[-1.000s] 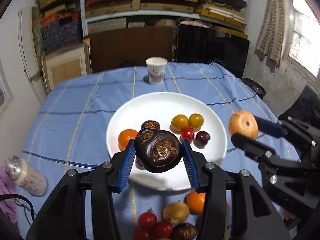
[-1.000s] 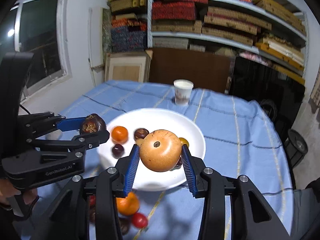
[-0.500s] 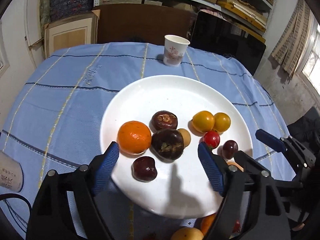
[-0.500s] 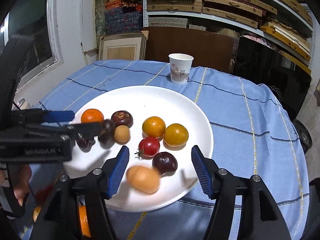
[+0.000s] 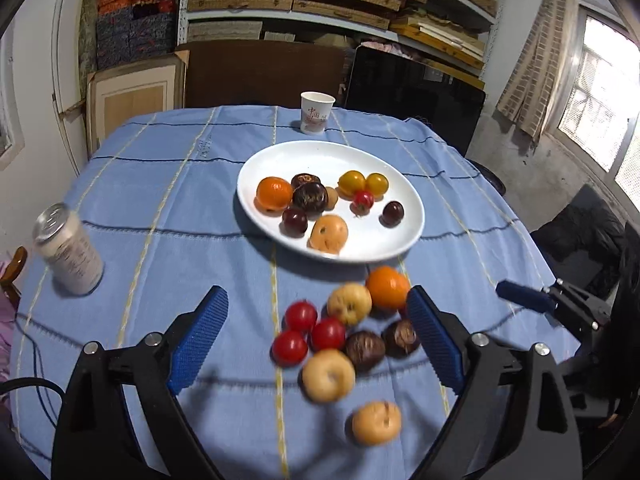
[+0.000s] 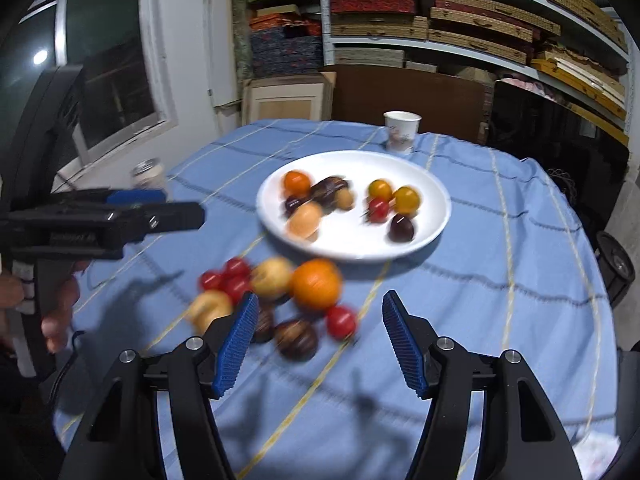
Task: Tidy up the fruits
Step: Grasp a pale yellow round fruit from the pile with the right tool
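Observation:
A white plate (image 5: 404, 236) (image 6: 432, 184) holds several fruits: an orange (image 5: 274, 193), dark mangosteens (image 5: 310, 197), yellow tomatoes (image 5: 352, 182), a red tomato (image 5: 363, 199) and a tan fruit (image 5: 329, 233). A loose pile lies on the cloth in front of it: red tomatoes (image 5: 304, 330), tan fruits (image 5: 329, 375), an orange (image 5: 387, 287) (image 6: 317, 284) and dark fruits (image 5: 365, 346). My left gripper (image 5: 318, 340) is open and empty above the pile. My right gripper (image 6: 318, 340) is open and empty near the pile's right side.
A paper cup (image 5: 316, 113) (image 6: 401, 127) stands behind the plate. A tin can (image 5: 66, 249) stands at the table's left. The table has a blue striped cloth (image 5: 168, 208). Shelves and boards fill the back wall.
Both grippers let their fruits go on the plate, opened, and drew back toward me. The loose pile now lies between their fingers.

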